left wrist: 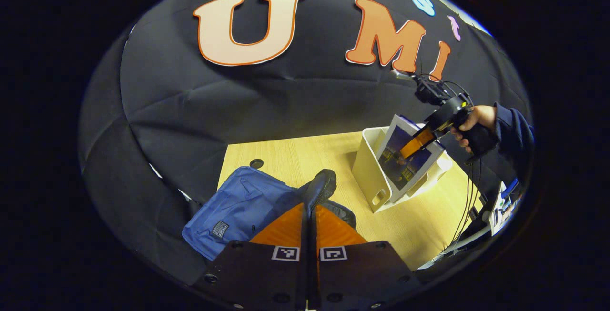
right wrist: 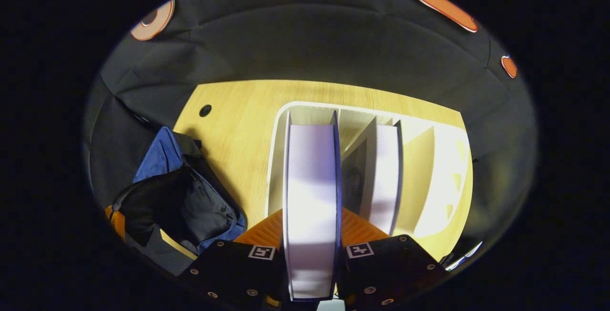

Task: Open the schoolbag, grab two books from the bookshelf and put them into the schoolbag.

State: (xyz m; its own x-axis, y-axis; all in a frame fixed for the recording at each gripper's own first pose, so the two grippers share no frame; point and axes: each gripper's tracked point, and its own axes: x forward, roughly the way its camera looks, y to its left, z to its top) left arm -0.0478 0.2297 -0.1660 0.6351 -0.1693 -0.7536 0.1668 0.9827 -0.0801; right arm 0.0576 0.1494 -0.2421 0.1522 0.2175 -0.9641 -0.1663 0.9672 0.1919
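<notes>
Over at the white bookshelf (right wrist: 443,168), which stands toward the bench's (left wrist: 295,158) right edge, the right tongs (right wrist: 312,249) are clamped on a thick book (right wrist: 312,182), both fingers pressing its covers while it sits upright in the leftmost slot; a second book (right wrist: 383,177) stands in the next slot. The blue schoolbag (left wrist: 238,206) lies by the bench's left edge, its mouth open onto a dark lining. The left tongs (left wrist: 309,239) are pinched nearly closed on the bag's black handle (left wrist: 320,187), holding it up.

matt cloth schoolbag (left wrist: 238,208), wood-grain table (left wrist: 295,158)
</notes>
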